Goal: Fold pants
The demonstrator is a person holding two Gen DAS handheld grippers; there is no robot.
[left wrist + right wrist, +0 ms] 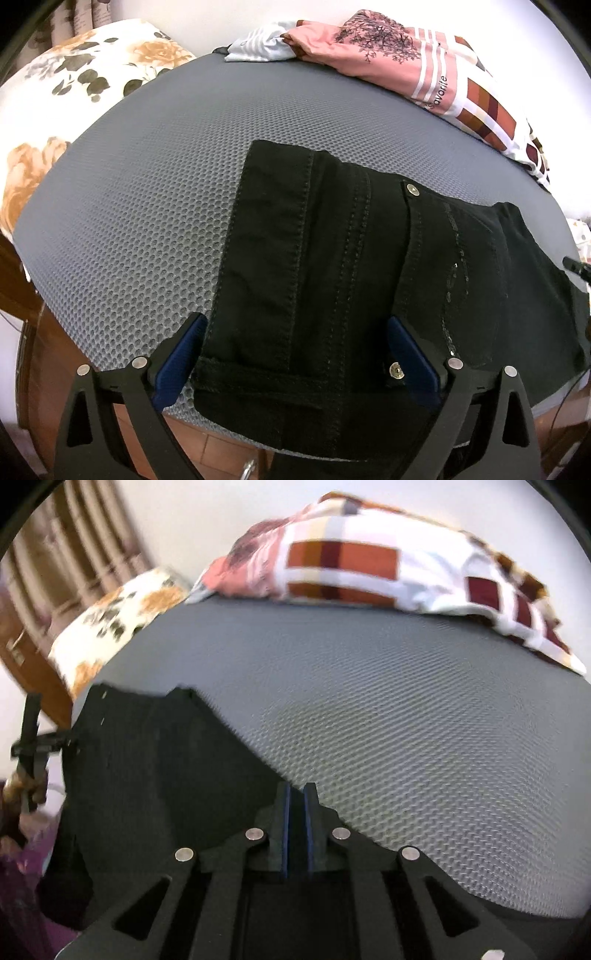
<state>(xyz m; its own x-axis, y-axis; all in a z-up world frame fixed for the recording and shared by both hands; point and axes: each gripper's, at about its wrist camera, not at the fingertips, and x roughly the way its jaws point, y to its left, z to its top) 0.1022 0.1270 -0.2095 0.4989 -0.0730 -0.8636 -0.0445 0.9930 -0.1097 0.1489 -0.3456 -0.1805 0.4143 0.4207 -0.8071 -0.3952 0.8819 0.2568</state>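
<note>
Black pants [314, 240], folded into a narrow stack, lie on a grey mesh mat [147, 203]. My left gripper [295, 319] is open wide just above their near end, one blue pad on each side of the stack and neither pressing it. In the right wrist view the pants [147, 757] fill the lower left, and their edge runs right up to my right gripper [295, 790]. It is shut, with only a thin dark slit between the pads where the cloth edge seems pinched. The left gripper [33, 746] and the hand holding it show at the left edge.
A pile of pink and checked clothes [388, 55] lies along the mat's far edge, also in the right wrist view [369, 561]. A floral pillow [92, 66] sits at the far left. Bare mat [406, 720] spreads to the right of the pants.
</note>
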